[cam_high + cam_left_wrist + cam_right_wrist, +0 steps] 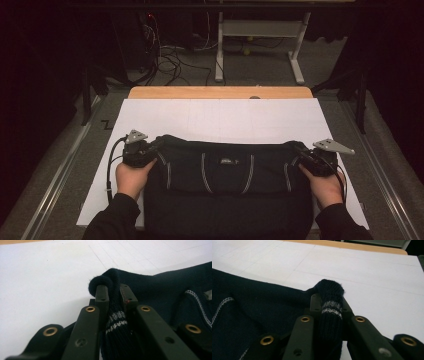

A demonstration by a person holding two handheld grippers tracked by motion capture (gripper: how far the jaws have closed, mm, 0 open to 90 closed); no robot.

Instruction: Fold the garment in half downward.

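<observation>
A dark navy knitted garment [225,187] with thin pale stripes lies folded on the white sheet [220,117]. My left gripper [152,146] is shut on the garment's far left corner. In the left gripper view a fold of striped knit [113,322] is pinched between the black jaws of the left gripper [113,291]. At the far right corner my right gripper [300,152] grips the fabric too. The right gripper view shows a bunched, striped knit edge [331,306] clamped between the jaws of the right gripper [329,301]. Each gripper is held by a hand in a dark sleeve.
The white sheet covers a wooden table [220,92], with bare sheet beyond the garment. A metal table frame [260,35] and loose cables [170,60] stand on the floor behind. Dark curtains close both sides.
</observation>
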